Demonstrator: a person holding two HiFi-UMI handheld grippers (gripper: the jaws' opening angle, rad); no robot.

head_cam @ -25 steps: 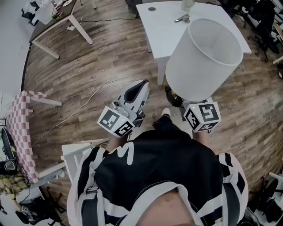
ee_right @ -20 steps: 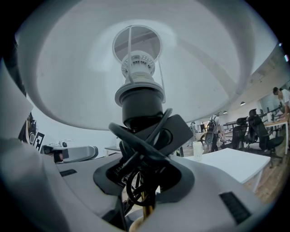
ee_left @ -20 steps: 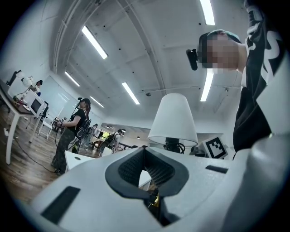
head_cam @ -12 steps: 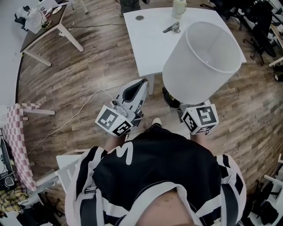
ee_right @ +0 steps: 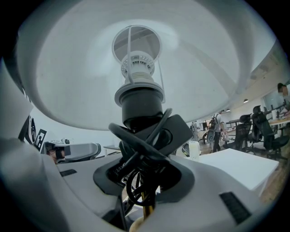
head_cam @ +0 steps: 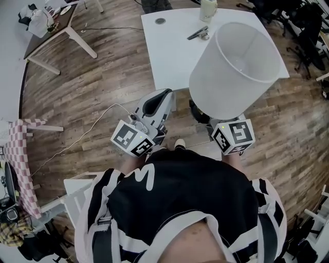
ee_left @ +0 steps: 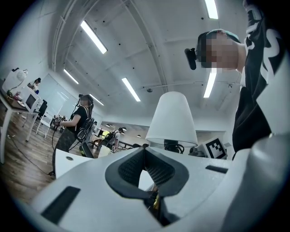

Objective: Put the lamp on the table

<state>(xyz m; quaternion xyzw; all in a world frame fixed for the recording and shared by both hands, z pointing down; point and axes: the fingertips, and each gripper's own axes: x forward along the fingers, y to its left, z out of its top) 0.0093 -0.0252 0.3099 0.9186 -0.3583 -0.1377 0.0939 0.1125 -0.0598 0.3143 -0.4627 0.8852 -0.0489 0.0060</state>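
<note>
The lamp's white shade (head_cam: 234, 69) stands upright in the head view, over the near right corner of the white table (head_cam: 169, 51). My right gripper (head_cam: 208, 119) is shut on the lamp's dark stem, which has the black cord (ee_right: 140, 158) wound round it. In the right gripper view the shade's inside and the socket (ee_right: 138, 74) fill the frame. My left gripper (head_cam: 163, 97) is beside the lamp at the left, by the table's near edge, shut and holding nothing. The left gripper view shows the lamp (ee_left: 172, 120) off to its right.
A pale cup (head_cam: 207, 7), a small dark tool (head_cam: 198, 33) and a round grommet (head_cam: 161, 21) are at the table's far side. A white cable (head_cam: 87, 131) runs over the wood floor. At the left stand a checkered frame (head_cam: 20, 154) and a wooden table (head_cam: 56, 25). Office chairs (head_cam: 308, 31) stand at the right.
Both grippers and the lamp have moved forward, so the white table now lies closer beneath them. The grip on the lamp is unchanged.
</note>
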